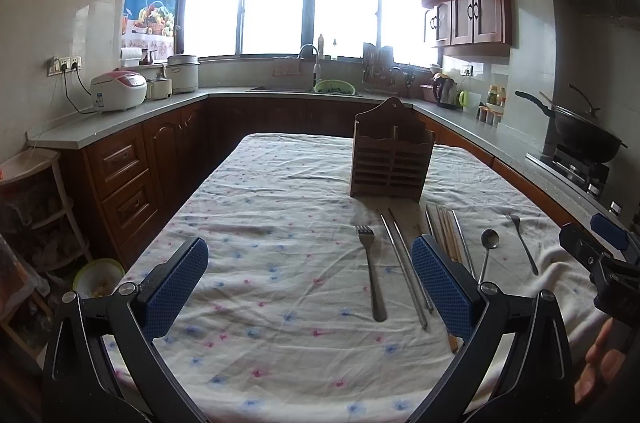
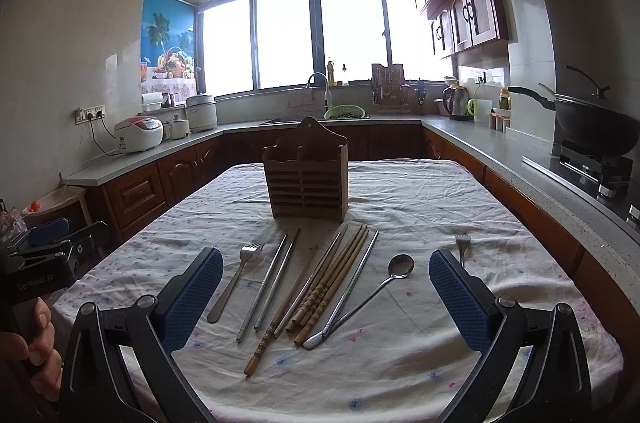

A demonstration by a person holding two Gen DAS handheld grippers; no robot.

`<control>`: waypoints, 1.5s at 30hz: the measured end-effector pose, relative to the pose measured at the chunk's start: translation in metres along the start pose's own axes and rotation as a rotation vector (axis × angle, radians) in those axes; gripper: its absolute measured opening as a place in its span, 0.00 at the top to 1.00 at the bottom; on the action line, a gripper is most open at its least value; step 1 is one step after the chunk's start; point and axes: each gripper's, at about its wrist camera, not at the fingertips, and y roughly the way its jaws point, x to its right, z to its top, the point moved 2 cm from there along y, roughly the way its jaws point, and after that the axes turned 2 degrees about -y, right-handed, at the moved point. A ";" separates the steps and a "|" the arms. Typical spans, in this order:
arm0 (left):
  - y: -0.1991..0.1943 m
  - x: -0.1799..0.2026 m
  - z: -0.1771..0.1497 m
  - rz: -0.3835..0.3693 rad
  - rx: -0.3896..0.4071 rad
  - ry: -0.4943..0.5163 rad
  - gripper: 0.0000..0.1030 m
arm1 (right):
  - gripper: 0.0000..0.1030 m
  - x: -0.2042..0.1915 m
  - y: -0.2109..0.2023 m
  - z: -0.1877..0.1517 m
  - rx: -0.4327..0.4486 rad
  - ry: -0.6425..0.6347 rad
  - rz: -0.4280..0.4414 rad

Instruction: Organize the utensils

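Both the left gripper (image 1: 310,287) and right gripper (image 2: 326,293) gape wide, holding nothing. Steel and bamboo chopsticks (image 2: 320,287), a steel spoon (image 2: 400,267) and forks (image 2: 248,255) lie between the right one's fingers; the slatted wooden holder (image 2: 306,179) stands beyond.

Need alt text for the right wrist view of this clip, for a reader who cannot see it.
A row of metal and bamboo utensils, including a steel fork, bamboo chopsticks and a steel spoon, lies on a floral tablecloth before an upright slatted wooden utensil holder. The open right gripper frames them, holding nothing.
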 end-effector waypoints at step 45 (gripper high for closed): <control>0.001 0.006 0.000 -0.010 0.013 0.026 0.00 | 0.00 -0.002 0.001 -0.003 0.007 -0.002 -0.002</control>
